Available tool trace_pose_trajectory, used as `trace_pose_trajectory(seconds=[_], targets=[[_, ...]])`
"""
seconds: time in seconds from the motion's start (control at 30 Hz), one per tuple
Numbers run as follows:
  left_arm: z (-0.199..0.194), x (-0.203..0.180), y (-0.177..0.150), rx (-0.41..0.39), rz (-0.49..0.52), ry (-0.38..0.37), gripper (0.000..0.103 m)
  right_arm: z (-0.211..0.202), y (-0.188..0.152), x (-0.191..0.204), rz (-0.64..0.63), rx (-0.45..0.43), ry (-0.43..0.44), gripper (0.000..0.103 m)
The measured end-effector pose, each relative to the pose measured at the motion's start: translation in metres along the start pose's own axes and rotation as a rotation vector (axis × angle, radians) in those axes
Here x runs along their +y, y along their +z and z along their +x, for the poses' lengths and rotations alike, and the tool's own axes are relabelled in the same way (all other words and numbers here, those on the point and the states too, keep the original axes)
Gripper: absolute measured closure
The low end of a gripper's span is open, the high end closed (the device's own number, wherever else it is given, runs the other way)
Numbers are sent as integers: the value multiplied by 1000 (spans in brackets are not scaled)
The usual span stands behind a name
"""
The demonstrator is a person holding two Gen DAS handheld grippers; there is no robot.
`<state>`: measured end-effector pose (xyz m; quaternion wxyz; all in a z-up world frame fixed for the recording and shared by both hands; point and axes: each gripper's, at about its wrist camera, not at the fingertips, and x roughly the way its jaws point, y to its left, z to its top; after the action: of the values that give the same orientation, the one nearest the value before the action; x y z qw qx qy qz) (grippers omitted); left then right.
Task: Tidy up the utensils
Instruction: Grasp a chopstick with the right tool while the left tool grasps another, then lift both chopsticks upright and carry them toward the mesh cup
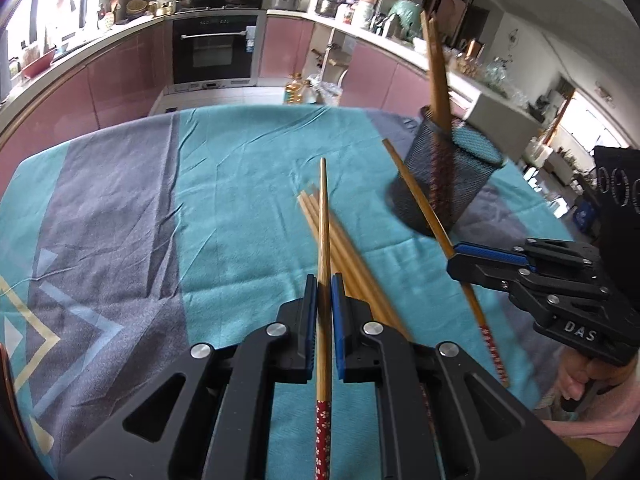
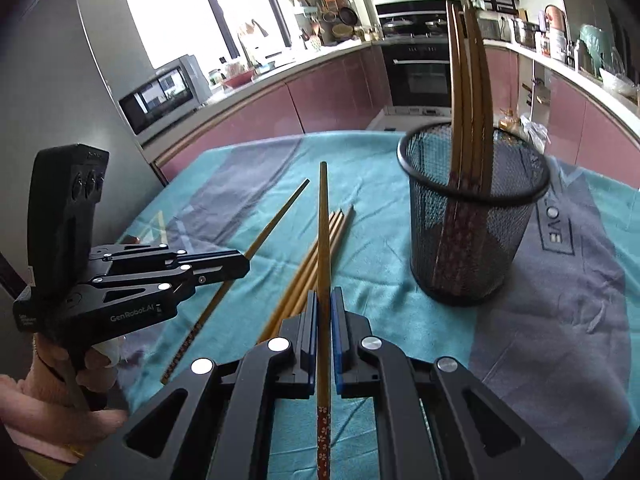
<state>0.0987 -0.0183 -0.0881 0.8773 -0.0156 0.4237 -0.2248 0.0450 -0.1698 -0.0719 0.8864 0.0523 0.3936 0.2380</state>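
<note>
Both grippers clamped on one chopstick each, over the teal cloth.

Left wrist view: left gripper has its blue pads pressed onto a chopstick, tip toward 12 o'clock, red patterned end toward the camera. Loose chopsticks lie on the tablecloth just beneath it. Mesh holder stands at 2 o'clock, tilted, with chopsticks upright inside. Right gripper at 3 o'clock grips a second chopstick.

Right wrist view: right gripper pinches its chopstick, pointing to 12 o'clock; the holder sits at 1 o'clock; left gripper at 9 o'clock holds its stick.
</note>
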Motion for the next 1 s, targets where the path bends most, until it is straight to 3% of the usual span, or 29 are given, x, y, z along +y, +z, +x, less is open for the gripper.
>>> trace_pose_trajectory(seconds=[0.43,1.0], targets=[[-50,-9,22,-106,7,-156,95,-45,15,-12,13,-119,13,97],[-82,-27,58,-195,15,-242,96,-82,39,-31,9,-245,-13,97]])
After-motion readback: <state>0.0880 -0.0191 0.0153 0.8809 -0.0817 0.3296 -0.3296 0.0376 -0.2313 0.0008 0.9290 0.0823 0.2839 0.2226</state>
